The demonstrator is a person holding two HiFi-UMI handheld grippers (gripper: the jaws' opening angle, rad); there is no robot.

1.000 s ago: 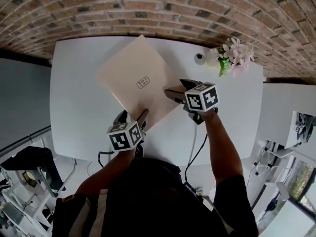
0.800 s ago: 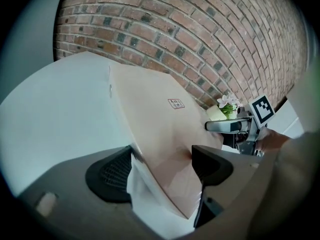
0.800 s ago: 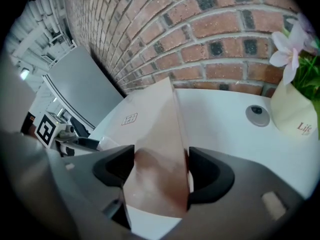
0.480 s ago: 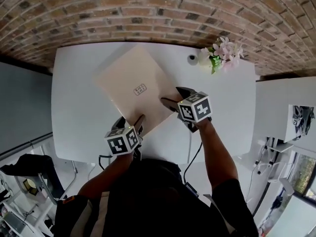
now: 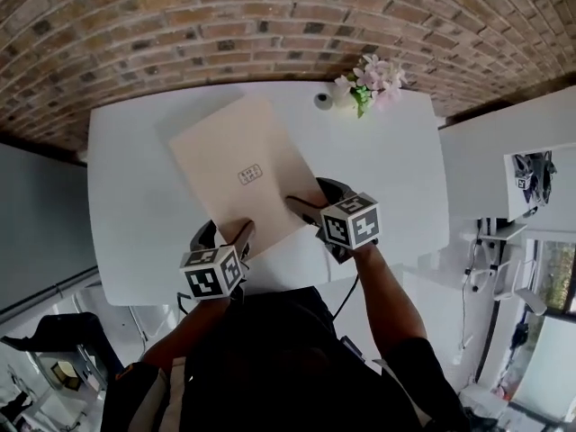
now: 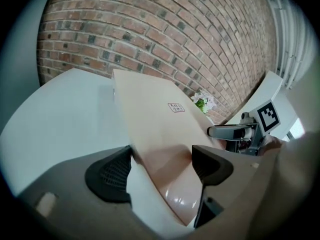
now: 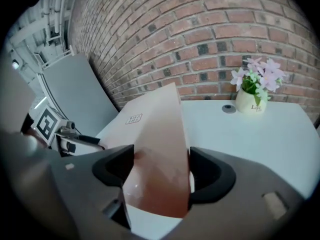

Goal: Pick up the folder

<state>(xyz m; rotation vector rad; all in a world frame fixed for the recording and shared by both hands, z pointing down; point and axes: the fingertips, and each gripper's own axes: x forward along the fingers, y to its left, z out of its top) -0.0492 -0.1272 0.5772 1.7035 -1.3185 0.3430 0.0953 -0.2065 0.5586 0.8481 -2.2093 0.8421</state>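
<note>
The beige folder with a small printed label is held up over the white table, tilted, its far end toward the brick wall. My left gripper is shut on its near left corner; in the left gripper view the folder fills the gap between both pads of that gripper. My right gripper is shut on the folder's right edge, and in the right gripper view the folder sits pinched between the dark pads of the right gripper.
A small vase of pink flowers stands at the table's far right, next to a little dark round object. A brick wall runs behind the table. Another white desk lies to the right.
Both grippers have come up and back toward me with the folder still held. The folder's near end now hangs higher over the table.
</note>
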